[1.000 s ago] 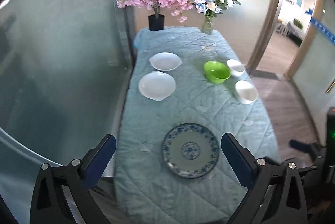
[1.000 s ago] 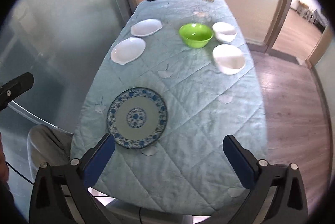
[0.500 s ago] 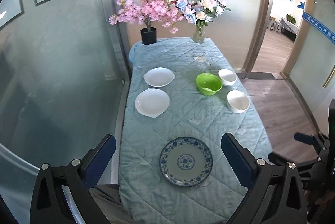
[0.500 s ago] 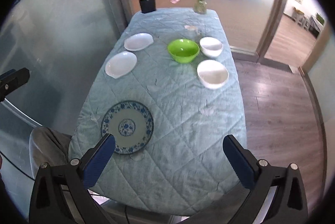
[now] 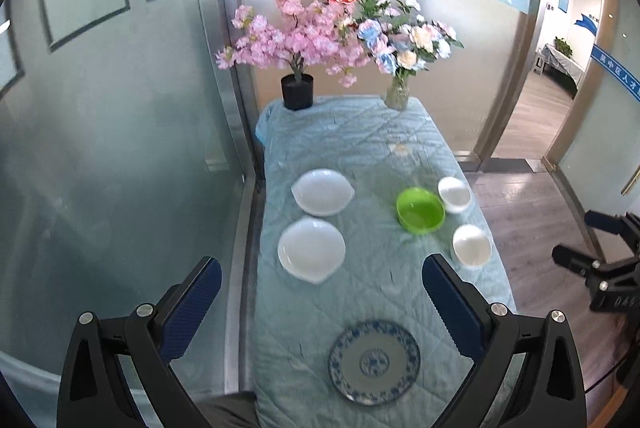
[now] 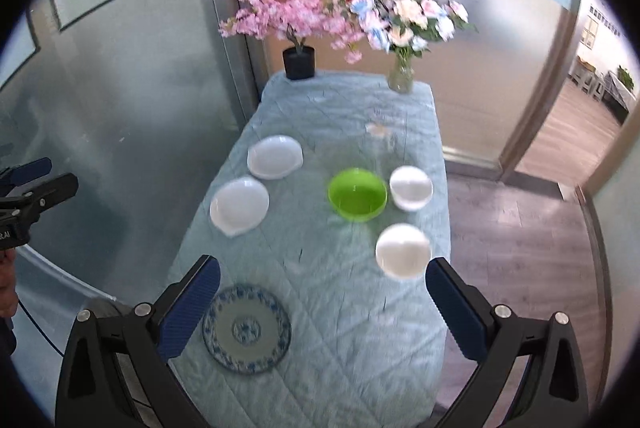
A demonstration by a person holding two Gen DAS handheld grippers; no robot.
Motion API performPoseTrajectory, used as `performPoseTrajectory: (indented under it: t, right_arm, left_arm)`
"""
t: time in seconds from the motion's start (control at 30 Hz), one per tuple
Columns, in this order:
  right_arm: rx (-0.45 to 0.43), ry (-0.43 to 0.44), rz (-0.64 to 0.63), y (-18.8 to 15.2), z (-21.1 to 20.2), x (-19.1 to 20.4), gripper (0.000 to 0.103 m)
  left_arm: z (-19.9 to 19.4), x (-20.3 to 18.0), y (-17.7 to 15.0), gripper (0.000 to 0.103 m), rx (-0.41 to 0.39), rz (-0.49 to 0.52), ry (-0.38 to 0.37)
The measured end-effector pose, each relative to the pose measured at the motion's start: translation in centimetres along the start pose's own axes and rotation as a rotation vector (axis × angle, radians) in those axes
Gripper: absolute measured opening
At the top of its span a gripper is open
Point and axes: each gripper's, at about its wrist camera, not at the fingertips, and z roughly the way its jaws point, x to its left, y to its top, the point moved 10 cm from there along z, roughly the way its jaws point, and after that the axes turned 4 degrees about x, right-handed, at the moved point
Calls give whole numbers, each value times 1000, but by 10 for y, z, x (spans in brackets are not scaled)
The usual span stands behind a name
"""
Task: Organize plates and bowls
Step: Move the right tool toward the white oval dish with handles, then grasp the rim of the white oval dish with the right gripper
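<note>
A blue-patterned plate [image 5: 374, 362] [image 6: 247, 329] lies at the near end of the table. Two white plates [image 5: 311, 248] [image 5: 322, 192] lie along the left side, also in the right wrist view [image 6: 239, 205] [image 6: 274, 157]. A green bowl [image 5: 420, 213] [image 6: 357, 194] and two white bowls [image 5: 471, 247] [image 5: 454, 193] sit on the right, also in the right wrist view [image 6: 403, 250] [image 6: 411, 187]. My left gripper [image 5: 320, 302] and right gripper [image 6: 322, 302] are both open and empty, held high above the near end of the table.
The table has a light blue quilted cloth [image 5: 360, 143]. A black pot of pink blossoms [image 5: 297, 91] and a glass vase of flowers [image 5: 397, 93] stand at the far end. A glass wall [image 5: 120, 147] runs along the left. Wooden floor [image 5: 532, 220] lies to the right.
Both grippers have pulled back and up from the table and tilted upwards. The dishes look smaller and farther, and more of the wall and flowers shows. No dish has moved.
</note>
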Motion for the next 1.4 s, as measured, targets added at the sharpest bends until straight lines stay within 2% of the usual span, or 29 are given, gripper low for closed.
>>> performPoseTrajectory:
  t: [0.1, 0.23, 0.47, 0.6, 0.7, 0.8, 0.9, 1.13, 1.3, 1.33, 1.4]
  right_arm:
    - [-3, 37, -1, 39, 5, -6, 102]
    - [5, 32, -10, 83, 22, -13, 102]
    - [34, 78, 1, 139, 71, -6, 102]
    - [49, 119, 18, 159, 114, 6, 102]
    - [80, 156, 10, 160, 152, 23, 102]
    - [120, 133, 11, 156, 196, 34, 102]
    - [160, 154, 16, 148, 238, 47, 102]
    - [283, 189, -18, 107, 331, 76, 102]
    - [381, 230, 4, 71, 381, 92, 86]
    - [396, 234, 9, 64, 389, 96, 85]
    - [413, 241, 31, 53, 402, 100, 82]
  left_arm:
    - [7, 10, 37, 101, -9, 24, -3]
    - [33, 28, 78, 101, 11, 31, -6]
    - [108, 54, 113, 101, 84, 7, -63]
    - [168, 69, 116, 101, 141, -11, -82]
    - [218, 76, 106, 100, 195, -21, -102]
    - [270, 85, 86, 100, 262, -39, -104]
    - [311, 91, 65, 100, 312, -53, -123]
    - [411, 100, 4, 97, 442, -87, -168]
    - [461, 100, -32, 96, 504, -71, -178]
    - [472, 101, -43, 93, 525, -82, -188]
    - [483, 99, -55, 79, 555, -101, -214]
